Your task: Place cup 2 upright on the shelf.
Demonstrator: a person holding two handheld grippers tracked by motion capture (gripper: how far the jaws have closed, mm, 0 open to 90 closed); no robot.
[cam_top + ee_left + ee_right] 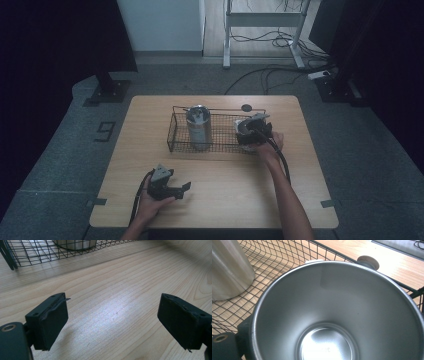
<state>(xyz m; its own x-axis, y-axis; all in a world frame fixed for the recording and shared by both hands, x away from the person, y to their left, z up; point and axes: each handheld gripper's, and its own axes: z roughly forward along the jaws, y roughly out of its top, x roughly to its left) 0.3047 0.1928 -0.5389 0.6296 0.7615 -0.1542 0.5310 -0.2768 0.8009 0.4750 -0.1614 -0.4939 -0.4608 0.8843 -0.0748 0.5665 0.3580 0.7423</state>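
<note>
While the steel cup (337,315) sits between the jaws of the right gripper (253,131), it hangs at the right end of the wire basket (175,137), its open mouth facing the gripper's camera so the shiny bottom shows. The jaws are closed around the cup's wall; one black pad peeks out at the near left of its rim in the right gripper view. Whether the cup's base touches the mesh floor or is held just above it, I cannot tell.

To the left inside the same basket stands a taller steel canister (198,126), upright and well apart from the cup. A small round wooden knob (368,262) lies on the table (300,200) just beyond the basket's far rim.

The left gripper (172,190) rests at the near left of the table, jaws spread wide with nothing between them, the basket well off ahead of it.

As I judge it, the canister is placed and the cup is at the basket, gripped and not yet released; letting go and withdrawing remain if it is being stowed.
</note>
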